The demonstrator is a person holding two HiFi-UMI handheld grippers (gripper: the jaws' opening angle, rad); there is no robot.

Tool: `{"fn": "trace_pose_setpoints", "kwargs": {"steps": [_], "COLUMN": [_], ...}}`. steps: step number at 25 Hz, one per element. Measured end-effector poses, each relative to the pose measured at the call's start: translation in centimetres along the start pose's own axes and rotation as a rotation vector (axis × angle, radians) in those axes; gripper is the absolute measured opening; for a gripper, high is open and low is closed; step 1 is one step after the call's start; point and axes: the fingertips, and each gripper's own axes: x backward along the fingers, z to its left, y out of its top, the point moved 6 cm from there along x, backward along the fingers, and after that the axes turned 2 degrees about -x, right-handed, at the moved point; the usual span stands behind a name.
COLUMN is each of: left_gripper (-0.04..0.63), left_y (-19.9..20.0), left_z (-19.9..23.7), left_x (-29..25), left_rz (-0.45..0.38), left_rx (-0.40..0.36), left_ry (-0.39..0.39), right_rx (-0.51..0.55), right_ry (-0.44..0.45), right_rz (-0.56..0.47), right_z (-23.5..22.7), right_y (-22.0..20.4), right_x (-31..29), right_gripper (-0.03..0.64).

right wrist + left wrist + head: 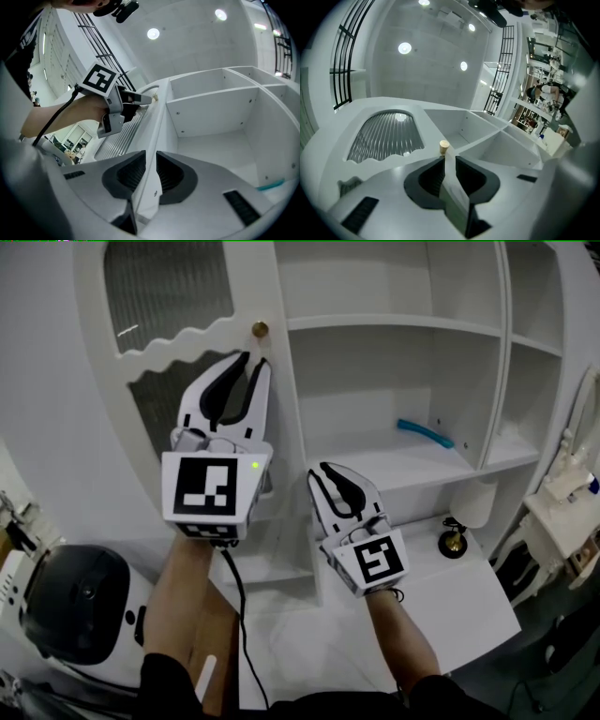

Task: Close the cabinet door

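You stand at a white cabinet [394, 296] in a bright room with round ceiling lights [404, 48] and black railings [340, 70]. A white desk [469, 615] runs along the bottom right of the head view. A small lamp [457, 538] stands on it.

The cabinet door [89, 409] is open and fills the left of the frame. It has wavy ribbed glass and a round knob [260, 329] near its edge.

Your left gripper [253, 367] is just under the knob, and its fingers [429, 180] pinch the door's edge. Your right gripper [322, 470] is lower down, in the middle of the frame. Its fingers [171, 176] pinch the same edge.

A blue thing [427, 433] lies on a shelf [412, 465] at the right. A round black thing [75, 601] sits at the bottom left.
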Motion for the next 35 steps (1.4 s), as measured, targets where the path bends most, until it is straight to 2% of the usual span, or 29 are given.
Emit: {"fn": "trace_pose_setpoints", "kwargs": {"steps": [2,5,9,14,18,24,29,35], "left_gripper": [0.083,0.042,0.021,0.012,0.012,0.012,0.012,0.012], "left_y": [-0.2,-1.4,-3.6,-6.8,-8.8,-10.5,-12.9,-15.2], "left_z": [-0.8,-1.9,-3.9,-6.7,-9.3,-12.8,-15.5,-17.6], "left_x": [1.1,3.2,5.9,9.3,11.5,13.8,15.7,17.6], "left_rz": [0.008,0.022,0.082,0.146,0.192,0.224,0.286,0.353], "left_rx": [0.039,0.078,0.156,0.266,0.331,0.374,0.429,0.458], "left_ry": [-0.019,-0.015,-0.025,-0.035,-0.05,-0.018,0.006,0.047], "right_rx": [0.003,0.001,-0.019,-0.029,-0.018,-0.033,-0.057,-0.107], "right_ry": [-0.002,-0.009,-0.015,-0.039,-0.016,-0.031,-0.045,-0.075], "right_rz": [0.003,0.011,0.03,0.091,0.08,0.139,0.178,0.245], "right_z": [0.1,0.4,0.8,1.2,2.1,2.6,3.0,3.0], "right_y": [0.1,0.1,-0.3,-0.8,-1.5,-2.9,-4.5,-7.2], "right_x": [0.5,1.1,2.5,4.3,5.4,7.5,9.3,11.7], "right_gripper": [0.083,0.075,0.055,0.039,0.035,0.032,0.032,0.034]}}
